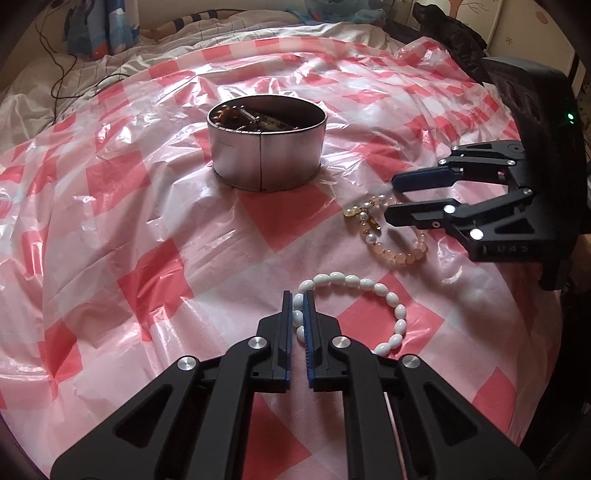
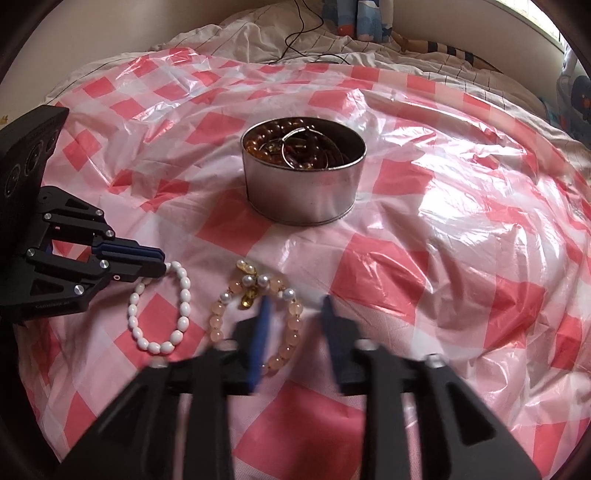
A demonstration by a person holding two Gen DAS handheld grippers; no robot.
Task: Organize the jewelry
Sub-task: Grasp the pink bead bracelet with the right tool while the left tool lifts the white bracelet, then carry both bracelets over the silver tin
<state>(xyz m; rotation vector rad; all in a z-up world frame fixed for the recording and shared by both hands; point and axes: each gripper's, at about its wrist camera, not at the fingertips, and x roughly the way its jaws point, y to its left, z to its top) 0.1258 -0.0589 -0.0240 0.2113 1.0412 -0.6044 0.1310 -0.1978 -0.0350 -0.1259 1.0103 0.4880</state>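
Observation:
A white oval-bead bracelet (image 1: 384, 295) lies on the pink checked plastic sheet (image 1: 147, 229); it also shows in the right wrist view (image 2: 183, 295). My left gripper (image 1: 297, 299) is shut on its left side, still down on the sheet; it shows in the right wrist view (image 2: 162, 260) too. A peach-and-pearl bracelet (image 1: 397, 251) with a gold charm lies to the right. My right gripper (image 2: 295, 306) is open, its fingers astride one side of that bracelet (image 2: 291, 332). A round metal tin (image 1: 266, 144) holding amber beads and bangles stands beyond both.
The sheet covers a bed with rumpled white bedding (image 2: 258, 33) behind it. A black cable (image 1: 62, 70) runs over the bedding. Blue patterned cloth (image 1: 99, 26) hangs at the back. A dark garment (image 1: 454, 33) lies at the far right edge.

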